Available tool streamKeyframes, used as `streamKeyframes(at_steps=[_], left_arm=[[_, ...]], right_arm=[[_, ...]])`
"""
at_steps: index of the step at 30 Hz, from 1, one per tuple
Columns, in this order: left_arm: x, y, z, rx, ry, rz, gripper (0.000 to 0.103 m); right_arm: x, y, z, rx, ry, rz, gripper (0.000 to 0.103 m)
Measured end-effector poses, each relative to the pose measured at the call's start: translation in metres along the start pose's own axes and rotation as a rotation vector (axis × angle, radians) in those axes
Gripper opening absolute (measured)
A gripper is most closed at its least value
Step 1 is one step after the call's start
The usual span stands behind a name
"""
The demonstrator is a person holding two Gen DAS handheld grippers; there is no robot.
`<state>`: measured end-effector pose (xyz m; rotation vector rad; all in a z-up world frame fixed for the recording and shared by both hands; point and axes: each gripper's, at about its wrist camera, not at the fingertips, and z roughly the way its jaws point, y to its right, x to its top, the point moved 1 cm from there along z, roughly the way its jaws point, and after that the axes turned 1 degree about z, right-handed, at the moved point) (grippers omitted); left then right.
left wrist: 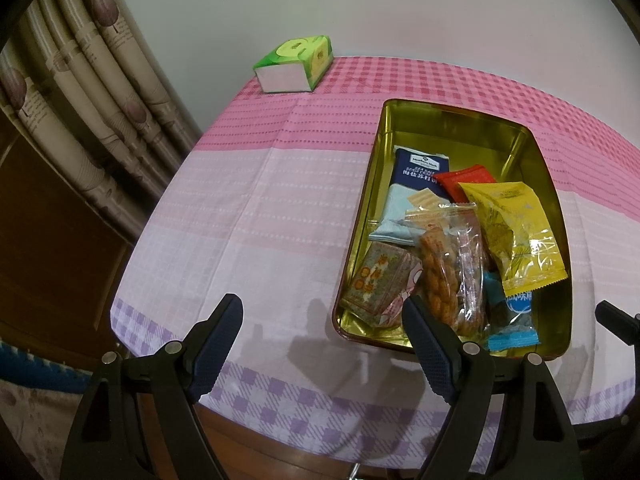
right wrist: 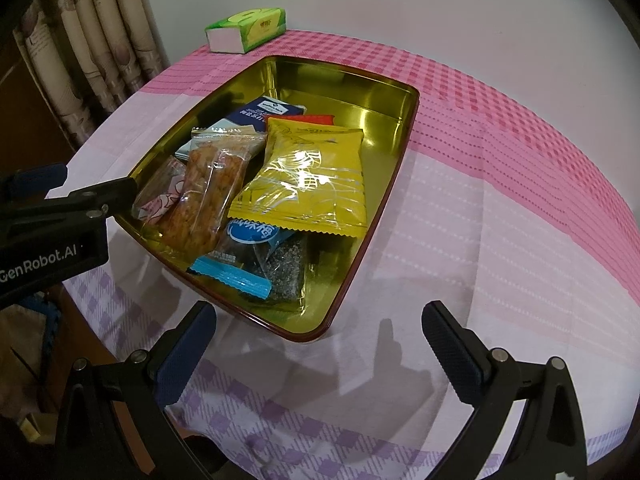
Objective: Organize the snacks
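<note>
Both claws hang over the counter's near edge, the left claw [left wrist: 324, 344] and right claw [right wrist: 320, 344] each spread apart and holding nothing. Just beyond them lies the gold tin tray [right wrist: 384, 152] with the snacks inside: a blue-sealed plum packet [right wrist: 244, 256] nearest, then a fried twist bag [right wrist: 208, 200] and yellow packet [right wrist: 312, 184], a navy cracker pack [left wrist: 420, 172] farther in. A green tissue box [left wrist: 294, 64] stands at the far left corner.
</note>
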<state>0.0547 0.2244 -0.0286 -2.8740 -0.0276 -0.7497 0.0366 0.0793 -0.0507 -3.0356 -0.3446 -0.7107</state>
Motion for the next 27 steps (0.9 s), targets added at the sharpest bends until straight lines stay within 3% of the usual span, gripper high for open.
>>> streamKeyframes(at_steps=[27], left_arm=[[0.0, -0.0002, 0.0031, -0.008, -0.016, -0.013, 0.082]], right_arm=[[-0.0007, 0.0012, 0.0024, 0.007, -0.007, 0.002, 0.102]])
